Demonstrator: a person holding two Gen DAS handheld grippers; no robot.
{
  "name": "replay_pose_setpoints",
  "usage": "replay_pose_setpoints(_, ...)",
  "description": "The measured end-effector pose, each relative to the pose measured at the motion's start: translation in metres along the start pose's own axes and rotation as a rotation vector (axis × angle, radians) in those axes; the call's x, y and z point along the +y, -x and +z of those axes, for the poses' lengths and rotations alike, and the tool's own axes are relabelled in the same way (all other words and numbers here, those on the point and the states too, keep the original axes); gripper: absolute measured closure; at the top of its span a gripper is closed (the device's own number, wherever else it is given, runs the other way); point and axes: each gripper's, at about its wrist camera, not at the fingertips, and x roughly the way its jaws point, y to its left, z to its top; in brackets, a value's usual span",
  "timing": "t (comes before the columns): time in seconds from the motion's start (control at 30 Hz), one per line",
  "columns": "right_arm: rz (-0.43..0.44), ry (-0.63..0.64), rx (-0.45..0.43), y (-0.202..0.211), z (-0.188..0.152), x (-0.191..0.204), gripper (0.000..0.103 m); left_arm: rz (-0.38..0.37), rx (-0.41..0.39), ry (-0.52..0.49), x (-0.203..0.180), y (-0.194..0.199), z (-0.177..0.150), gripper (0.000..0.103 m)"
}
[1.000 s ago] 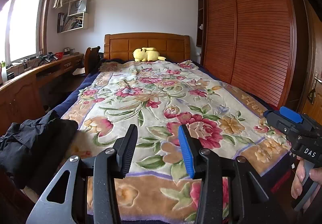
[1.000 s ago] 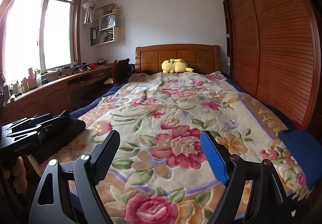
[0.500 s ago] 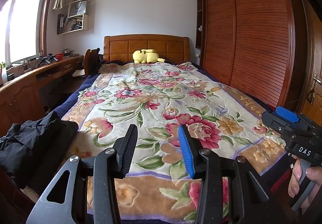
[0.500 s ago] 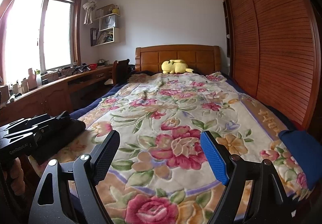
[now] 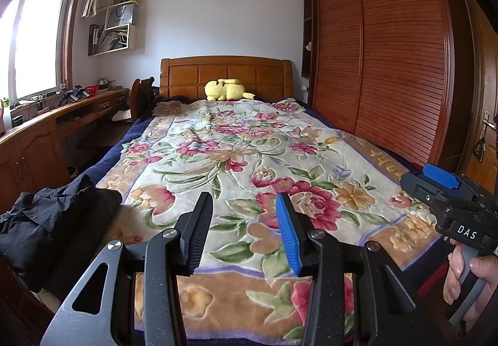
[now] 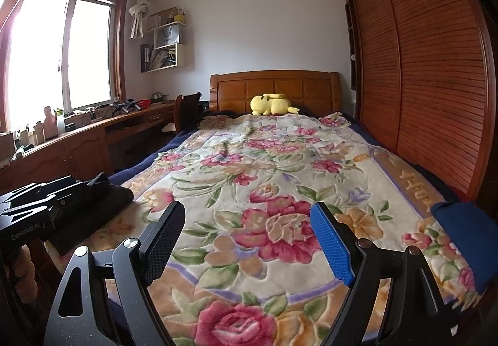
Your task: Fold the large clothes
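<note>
A: Looking from the foot of the bed (image 5: 414, 165), we see the dark clothes (image 5: 49, 221) heaped on its near left corner, something blue (image 6: 463, 231) on the right.

B: Our left gripper (image 5: 244, 237) gapes halfway, our right gripper (image 6: 247, 249) wide, both empty. We may pinch the plush floral blanket (image 6: 280, 178) too; possibly several garments lift together.

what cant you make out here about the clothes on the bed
- Crumpled black garment: left wrist view, type unclear; the frame's edge cuts off part of it.
- The same garment in the right wrist view: largely hidden behind the left gripper.
- Folded blue cloth: right wrist view, cut off by the frame edge; type unclear.
</note>
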Motion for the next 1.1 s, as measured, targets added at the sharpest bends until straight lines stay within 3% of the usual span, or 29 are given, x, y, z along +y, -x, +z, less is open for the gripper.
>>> replay_pose_setpoints(1.1, 0.018, 0.005, -0.003, -0.0008, -0.0020, -0.0032, 0.018, 0.000, -0.002, 0.004, 0.0026, 0.0020, -0.0007, 0.056)
